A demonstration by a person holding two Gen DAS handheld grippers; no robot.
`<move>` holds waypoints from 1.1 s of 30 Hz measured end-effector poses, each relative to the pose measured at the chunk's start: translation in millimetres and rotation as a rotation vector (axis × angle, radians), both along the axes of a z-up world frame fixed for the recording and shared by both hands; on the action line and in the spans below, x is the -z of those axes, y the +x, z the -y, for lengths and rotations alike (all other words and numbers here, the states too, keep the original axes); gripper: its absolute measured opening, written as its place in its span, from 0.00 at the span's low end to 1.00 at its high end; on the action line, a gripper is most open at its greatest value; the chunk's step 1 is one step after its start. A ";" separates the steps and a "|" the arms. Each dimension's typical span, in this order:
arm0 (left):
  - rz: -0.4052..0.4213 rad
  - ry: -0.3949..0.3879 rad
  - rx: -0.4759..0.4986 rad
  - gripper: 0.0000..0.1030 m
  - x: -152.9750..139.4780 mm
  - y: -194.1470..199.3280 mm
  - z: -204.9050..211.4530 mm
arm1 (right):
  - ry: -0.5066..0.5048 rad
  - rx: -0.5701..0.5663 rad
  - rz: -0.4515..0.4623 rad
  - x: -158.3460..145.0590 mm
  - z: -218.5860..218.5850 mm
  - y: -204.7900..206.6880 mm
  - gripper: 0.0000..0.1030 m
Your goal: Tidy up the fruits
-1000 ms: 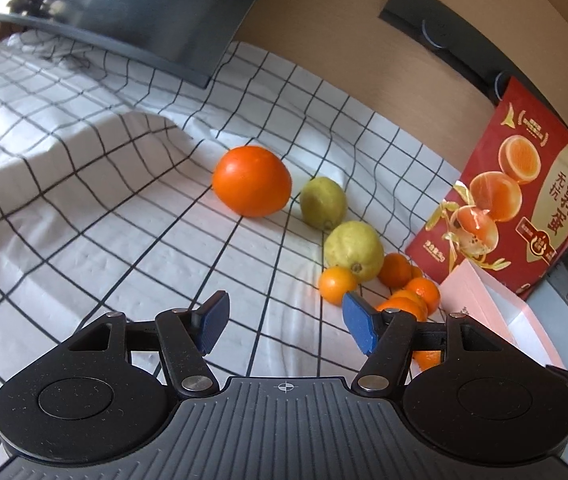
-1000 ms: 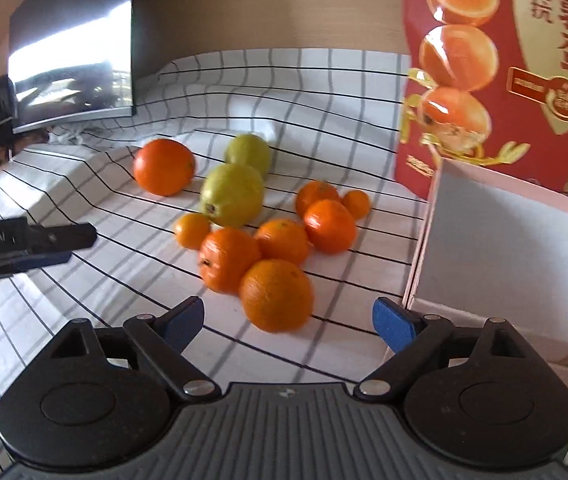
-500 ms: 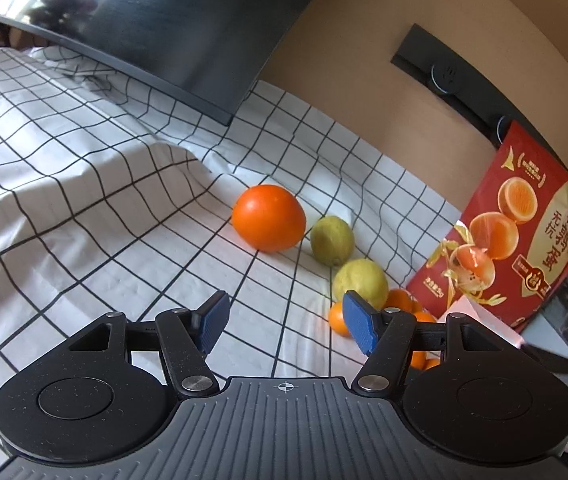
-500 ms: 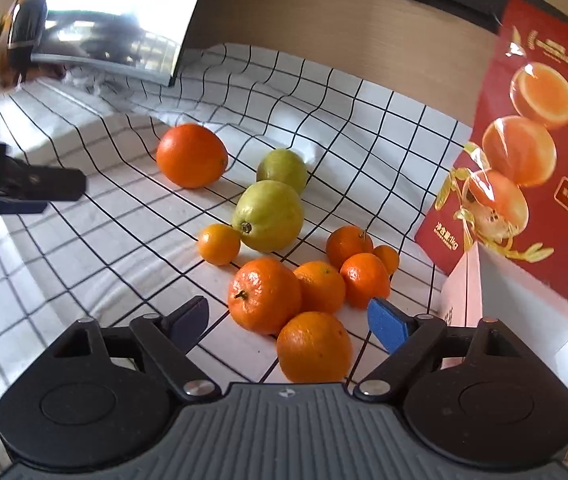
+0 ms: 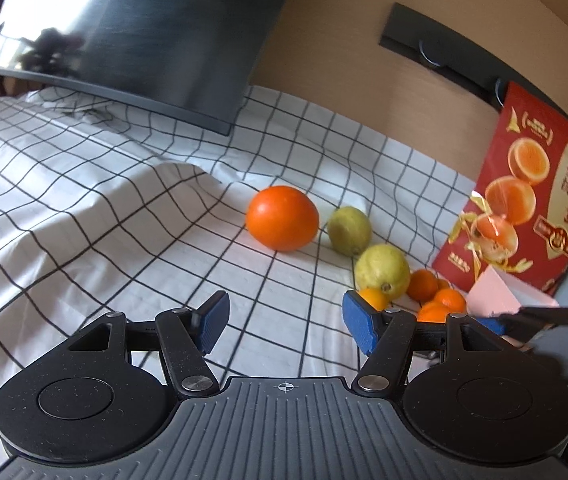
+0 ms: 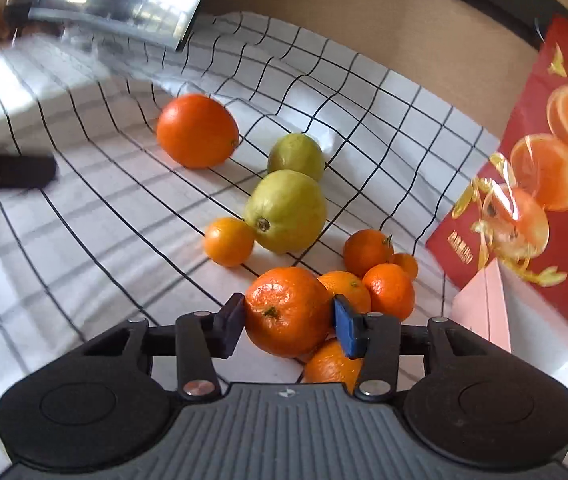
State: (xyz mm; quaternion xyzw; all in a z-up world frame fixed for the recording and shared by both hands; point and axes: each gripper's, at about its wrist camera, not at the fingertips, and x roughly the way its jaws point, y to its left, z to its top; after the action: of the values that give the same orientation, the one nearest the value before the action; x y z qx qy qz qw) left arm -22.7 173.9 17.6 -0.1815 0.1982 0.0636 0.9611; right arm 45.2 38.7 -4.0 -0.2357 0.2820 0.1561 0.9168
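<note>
Left wrist view: the left gripper (image 5: 284,322) hangs released and empty over the checked cloth (image 5: 84,216), short of the big orange (image 5: 282,217), which lies left of the two lemons.

Right wrist view: the right gripper (image 6: 287,322) has just been closing, and its fingers (image 6: 231,322) now clench a mandarin (image 6: 287,312) at the near edge of the pile, in front of the near lemon (image 6: 285,210). The pick step looks in hand; next, probably, lift clear of neighbouring fruit and carry it toward the pink box (image 6: 483,304) to the right.

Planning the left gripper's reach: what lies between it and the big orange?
Only bare checked cloth lies between the open left gripper and the big orange, as the left wrist view shows.
</note>
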 end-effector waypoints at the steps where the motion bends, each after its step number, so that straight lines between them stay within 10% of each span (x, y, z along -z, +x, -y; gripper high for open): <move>1: -0.003 0.005 0.006 0.66 0.3 0.4 2.0 | 0.025 -0.004 -0.006 -4.9 2.5 -3.9 0.45; 10: -0.012 0.020 0.116 0.66 2.5 3.1 23.7 | 0.273 -0.008 -0.117 -48.1 76.3 -62.0 0.45; 15: -0.039 -0.042 0.309 0.66 2.7 19.5 42.2 | 0.342 0.117 -0.151 -41.9 142.6 -91.6 0.45; 19: -0.061 -0.109 0.276 0.66 -6.5 54.7 36.6 | 0.354 0.223 -0.175 -24.1 184.2 -101.6 0.45; 28: -0.242 0.167 0.184 0.66 0.9 120.1 64.1 | 0.459 0.203 -0.202 -13.6 224.2 -107.4 0.46; 33: -0.265 0.140 0.190 0.62 11.1 138.4 64.6 | 0.466 0.198 -0.181 -15.0 228.3 -110.3 0.67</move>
State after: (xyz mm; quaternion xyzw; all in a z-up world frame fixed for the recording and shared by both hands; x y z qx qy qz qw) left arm 115.6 109.3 6.5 -0.0845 0.3344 0.0094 0.9386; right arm -65.1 -189.6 11.1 0.0253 0.3410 0.1470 0.9282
